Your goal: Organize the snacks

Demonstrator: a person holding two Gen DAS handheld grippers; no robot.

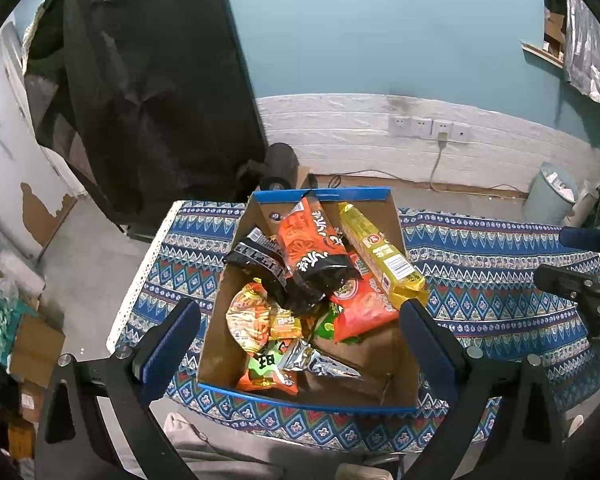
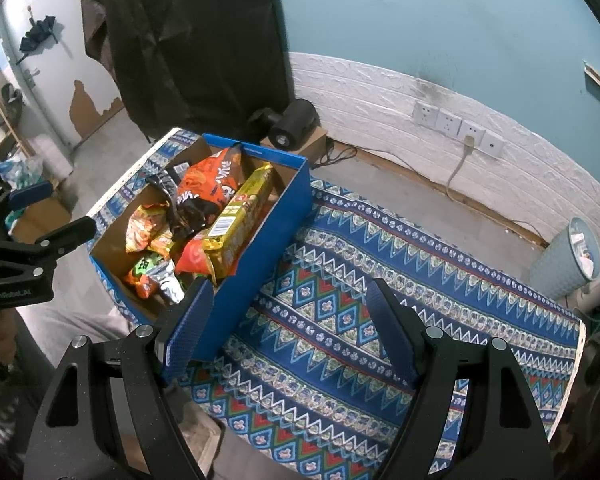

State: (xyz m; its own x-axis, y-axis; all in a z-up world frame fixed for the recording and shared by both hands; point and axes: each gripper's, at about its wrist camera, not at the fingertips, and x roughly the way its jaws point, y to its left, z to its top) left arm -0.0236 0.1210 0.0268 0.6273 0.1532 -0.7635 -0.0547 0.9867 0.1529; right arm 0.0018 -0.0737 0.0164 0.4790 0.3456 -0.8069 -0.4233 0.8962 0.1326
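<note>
Your left gripper (image 1: pixel 300 320) hangs over the near end of the cardboard box (image 1: pixel 396 208) with its two blue pads spread wide and nothing between them; your right gripper (image 2: pixel 288 320) is spread wide too, holding nothing, over the patterned cloth (image 2: pixel 420 264) on the worktop, with its left pad just beside the box's blue outer wall; the box sits on the cloth and the snacks lie piled inside it; a silver packet (image 1: pixel 320 362) and a green-and-orange one (image 1: pixel 268 368) lie nearest you; further in, an orange-and-black bag (image 1: pixel 312 252) leans over a black packet (image 1: pixel 256 258); a long yellow pack (image 1: pixel 380 252) rests along the right wall; past the worktop, a pale bin (image 1: pixel 550 196) stands on the floor by the wall.
</note>
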